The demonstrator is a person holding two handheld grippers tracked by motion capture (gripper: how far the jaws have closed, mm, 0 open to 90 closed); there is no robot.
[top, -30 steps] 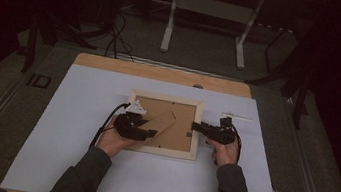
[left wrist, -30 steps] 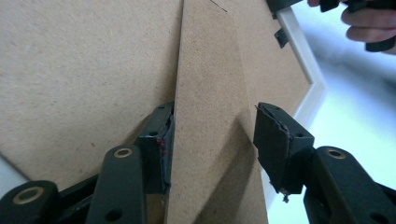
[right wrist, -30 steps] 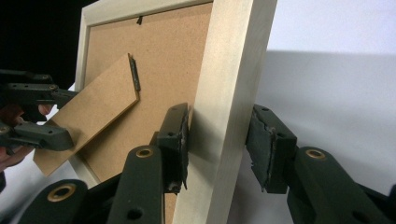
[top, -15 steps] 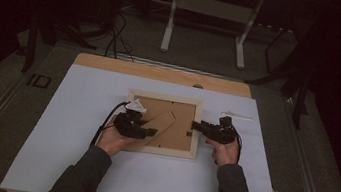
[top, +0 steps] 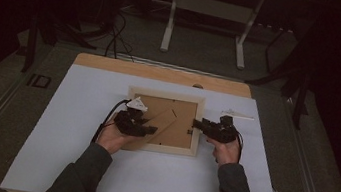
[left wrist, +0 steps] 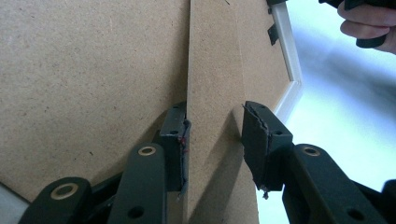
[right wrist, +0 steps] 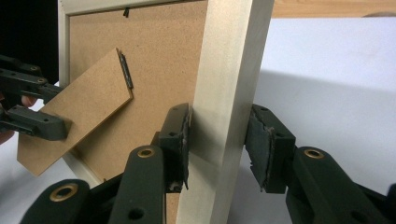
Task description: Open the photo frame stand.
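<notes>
Closing on the frame's fold-out stand, the left gripper fingers aren't yet clamped; right gripper fingers apart astride the frame rail; the stand could slip free

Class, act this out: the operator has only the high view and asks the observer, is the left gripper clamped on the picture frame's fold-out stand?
Observer: Not yet. In the left gripper view the stand lies between the jaws of the left gripper, which have just been closing. One jaw meets its edge; the other stands apart.
Operator: And the right gripper?
Observer: The right gripper straddles the frame's pale side rail, with a gap at the outer jaw.
Operator: Is the stand flat on the backing?
Observer: No. The right gripper view shows its free end swung out from the backing, hinged at a dark strip.
</notes>
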